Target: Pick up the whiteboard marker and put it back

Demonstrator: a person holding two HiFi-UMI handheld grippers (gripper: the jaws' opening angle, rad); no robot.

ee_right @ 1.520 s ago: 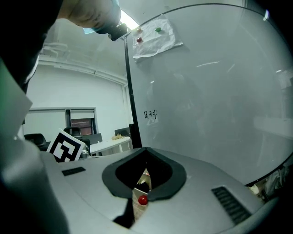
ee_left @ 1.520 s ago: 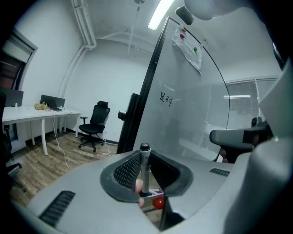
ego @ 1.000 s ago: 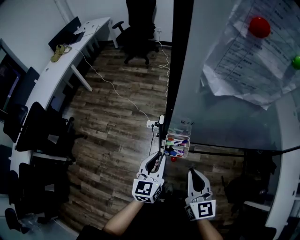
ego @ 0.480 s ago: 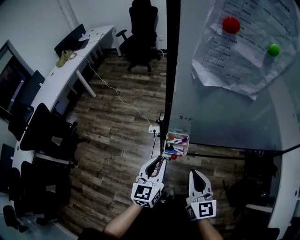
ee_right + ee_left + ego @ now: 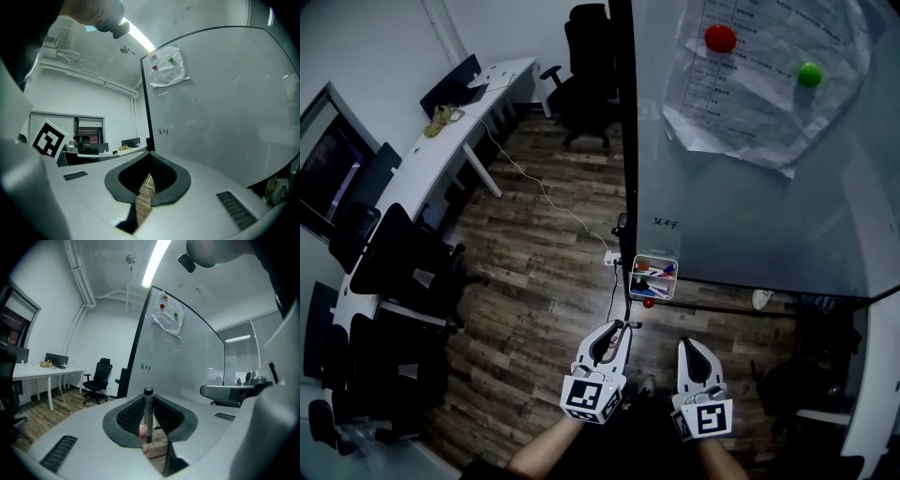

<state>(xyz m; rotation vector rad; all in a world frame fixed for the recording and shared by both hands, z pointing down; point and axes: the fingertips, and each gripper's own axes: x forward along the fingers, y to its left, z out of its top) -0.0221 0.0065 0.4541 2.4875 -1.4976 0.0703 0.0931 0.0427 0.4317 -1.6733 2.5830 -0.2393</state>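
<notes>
Too small to count what's in the marker tray (image 5: pixel 654 278) on the whiteboard (image 5: pixel 741 216). Two tongs: left tongs (image 5: pixel 620 328) clamp one whiteboard marker (image 5: pixel 148 414) upright, right tongs (image 5: pixel 687 345) pinched narrow, empty. Two magnets, one red magnet (image 5: pixel 720 38) and one green magnet (image 5: pixel 809 74). The tray now sits farther from the left tongs than a second ago.

A whiteboard (image 5: pixel 750 206) stands at right, with paper (image 5: pixel 750 89) high on it and a pen tray (image 5: pixel 653 278) at its lower left corner; before the tray sit the left tongs (image 5: pixel 617 330), a marker (image 5: pixel 148 416) between their jaws, the right tongs (image 5: pixel 687 347) beside them, a worktop (image 5: pixel 412 173) far left.
</notes>
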